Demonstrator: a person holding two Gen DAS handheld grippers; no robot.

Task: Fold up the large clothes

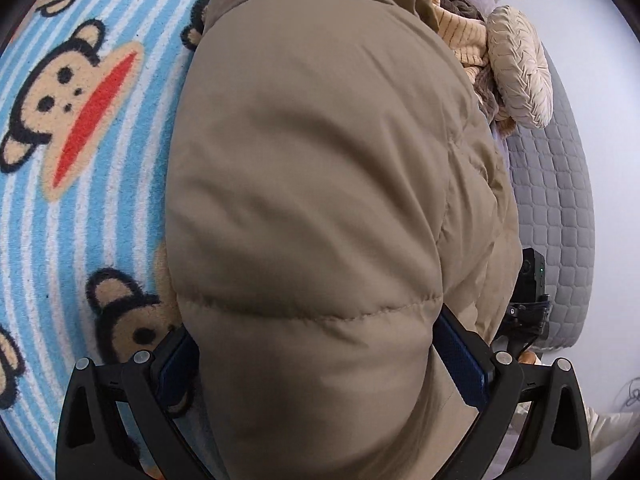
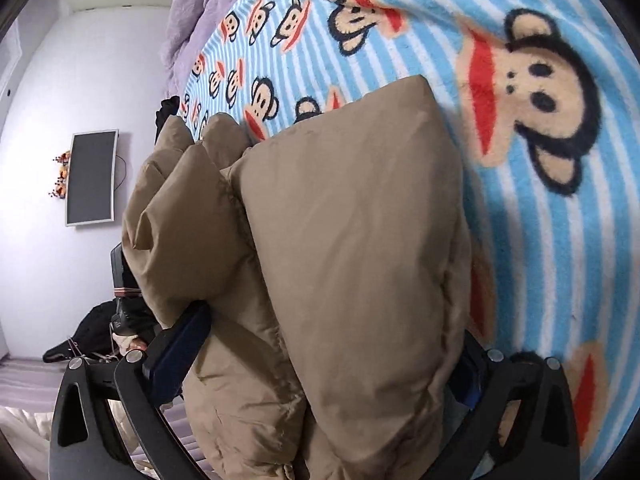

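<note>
On top of the blanket (image 2: 552,240), a striped blue-and-white fleece printed with monkey faces, lies the big tan padded jacket (image 2: 348,248), and it fills most of both wrist views. Seen from the left wrist, the jacket (image 1: 312,184) covers the right side of the blanket (image 1: 80,208); from the right wrist it covers the blanket's near left part, with its puffy quilted sections bunched and stacked.

Past the jacket's far edge in the left view sits a grey quilted mattress (image 1: 560,200), and against it a round pleated cream cushion (image 1: 520,68) beside a striped yellow cloth (image 1: 460,28). Left of the jacket in the right view, a dark screen (image 2: 92,176) hangs on the pale wall, and a purple cover (image 2: 196,12) lies at the blanket's far left edge.

The left gripper (image 1: 320,364) has its two black fingers pressed against either side of a thick fold of the jacket, clamping it. The right gripper (image 2: 328,360) likewise squeezes a bundled fold of the jacket between its fingers.
</note>
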